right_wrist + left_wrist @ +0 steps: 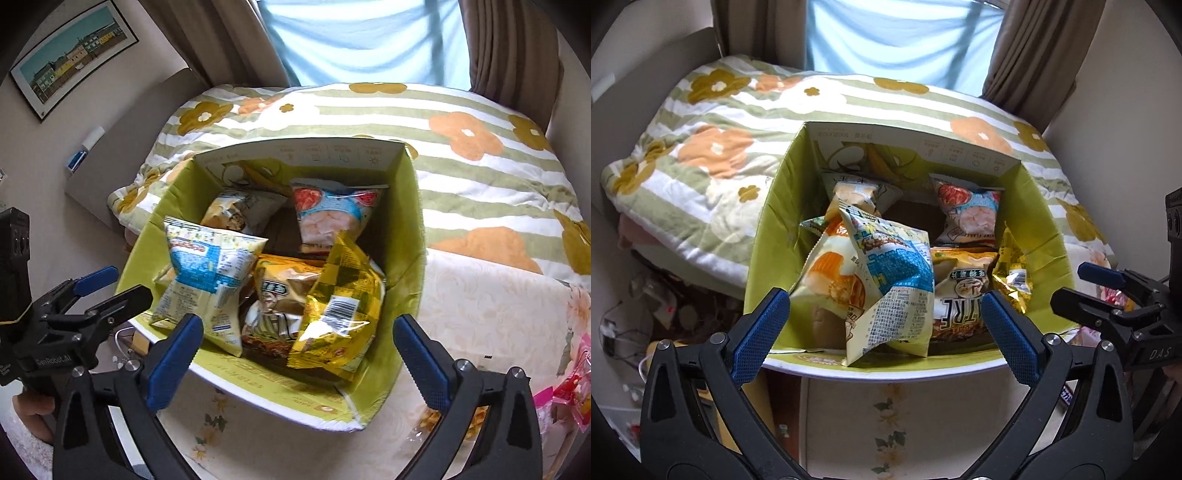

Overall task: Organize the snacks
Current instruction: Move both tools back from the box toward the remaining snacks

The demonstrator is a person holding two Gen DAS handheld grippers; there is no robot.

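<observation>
Several snack bags lie in green box (402,206) on desk (480,314): blue-and-cream bag (207,273) tilted, long axis running toward near rim; gold bag (340,306) leaning upright against right wall. Left tongs (886,325) spread, empty. Right tongs (295,350) spread wide, empty.

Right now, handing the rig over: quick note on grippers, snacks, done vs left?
Left gripper: open, nothing between the fingers, over the near edge of the green box.
Right gripper: open, nothing held, also over the near edge.
In the box: blue-and-cream packet, gold foil bag, brown chip bag, red-and-blue packet, one more pale packet at the back.
Left: pink packets on the tablecloth to the right of the box, plus an unclear orange-yellow item behind the right finger.
</observation>
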